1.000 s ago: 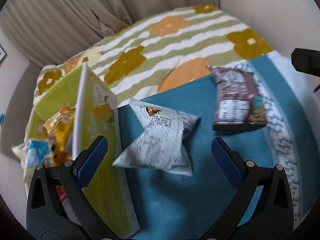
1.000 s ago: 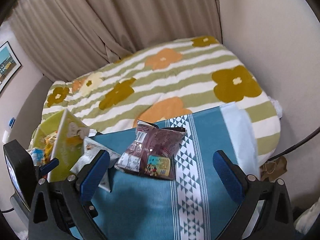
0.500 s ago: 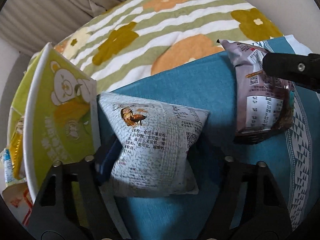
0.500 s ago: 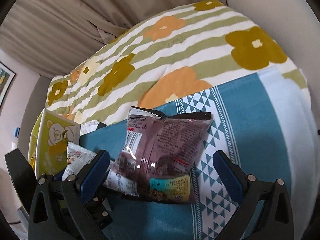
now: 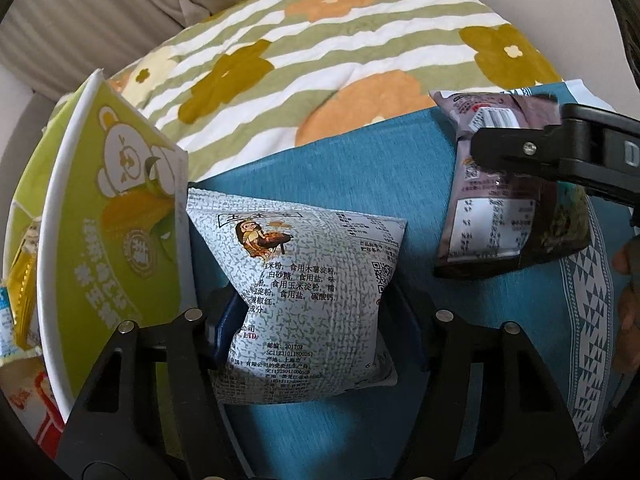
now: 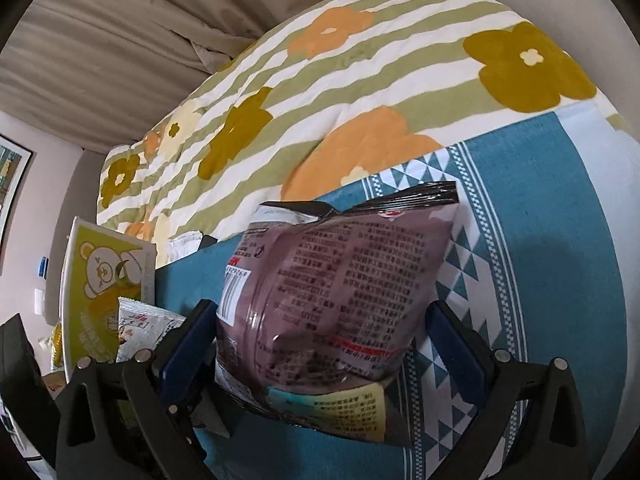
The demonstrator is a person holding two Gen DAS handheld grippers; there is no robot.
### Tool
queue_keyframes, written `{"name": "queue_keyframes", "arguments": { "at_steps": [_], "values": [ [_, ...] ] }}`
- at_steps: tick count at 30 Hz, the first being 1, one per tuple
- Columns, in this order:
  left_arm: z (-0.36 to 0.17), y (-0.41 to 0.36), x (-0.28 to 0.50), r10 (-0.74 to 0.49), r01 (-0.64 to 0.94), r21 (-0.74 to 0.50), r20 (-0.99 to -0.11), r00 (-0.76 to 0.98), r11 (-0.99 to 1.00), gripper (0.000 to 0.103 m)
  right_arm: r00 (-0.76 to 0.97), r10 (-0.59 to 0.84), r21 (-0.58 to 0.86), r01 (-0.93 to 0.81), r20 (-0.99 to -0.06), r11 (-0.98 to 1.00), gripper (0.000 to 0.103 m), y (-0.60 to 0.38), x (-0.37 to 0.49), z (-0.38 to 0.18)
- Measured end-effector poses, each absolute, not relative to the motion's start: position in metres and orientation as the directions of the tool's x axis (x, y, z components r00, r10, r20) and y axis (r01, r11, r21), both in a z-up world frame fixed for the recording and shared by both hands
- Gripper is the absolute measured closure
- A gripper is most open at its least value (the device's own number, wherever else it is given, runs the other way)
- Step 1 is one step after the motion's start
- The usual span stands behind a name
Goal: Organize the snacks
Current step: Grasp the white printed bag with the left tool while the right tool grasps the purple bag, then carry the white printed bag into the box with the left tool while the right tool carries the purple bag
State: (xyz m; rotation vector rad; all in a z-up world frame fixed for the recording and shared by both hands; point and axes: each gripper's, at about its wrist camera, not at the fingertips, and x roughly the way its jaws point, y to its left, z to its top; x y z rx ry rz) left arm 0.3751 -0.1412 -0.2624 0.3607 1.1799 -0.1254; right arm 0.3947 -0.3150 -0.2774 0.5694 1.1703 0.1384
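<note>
Beige curtains point(image 6: 120, 52) hang behind a bed with a flower-striped quilt point(image 5: 340, 48) and a teal cloth point(image 5: 380, 168). On the cloth, the left tool point(image 5: 308, 328) pinches a puffy grey-white speckled snack packet point(image 5: 304, 280) beside a green bear-printed box point(image 5: 116, 216). The right tool's point(image 6: 320, 344) 2 blue pads point(image 6: 184, 344) bracket a glossy purple snack bag point(image 6: 336, 280); contact is unclear.

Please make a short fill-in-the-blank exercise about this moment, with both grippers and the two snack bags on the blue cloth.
1. The left gripper is closed on the ____ snack bag.
2. The right gripper has its pads on both sides of the ____ snack bag.
3. Both bags lie on a ____ cloth.
4. The green box stands to the ____ of the white bag.

Missing words: white; purple; blue; left
</note>
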Motion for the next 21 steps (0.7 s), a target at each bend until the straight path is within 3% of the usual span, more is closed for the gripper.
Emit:
{"name": "queue_keyframes", "arguments": {
  "at_steps": [1,4,7,21],
  "values": [
    [-0.262,-0.141,0.374,0.091,0.280,0.209,-0.920,0.381,0.937,0.041,0.401,0.402,0.499,0.175,-0.823,0.849,0.018,-0.314,0.395,-0.277],
    [-0.262,-0.138,0.372,0.088,0.270,0.200,-0.922,0.377,0.942,0.041,0.404,0.407,0.499,0.151,-0.819,0.854,0.035,-0.310,0.396,-0.276],
    [-0.258,-0.136,0.367,0.079,0.264,0.189,-0.923,0.377,0.946,0.042,0.408,0.415,0.506,0.141,-0.813,0.851,0.045,-0.309,0.392,-0.274],
    [-0.203,-0.145,0.317,-0.007,0.284,0.149,-0.877,0.481,0.947,0.042,0.547,0.327,0.420,0.051,-0.771,0.906,0.046,-0.314,0.334,-0.199]
  ]
}}
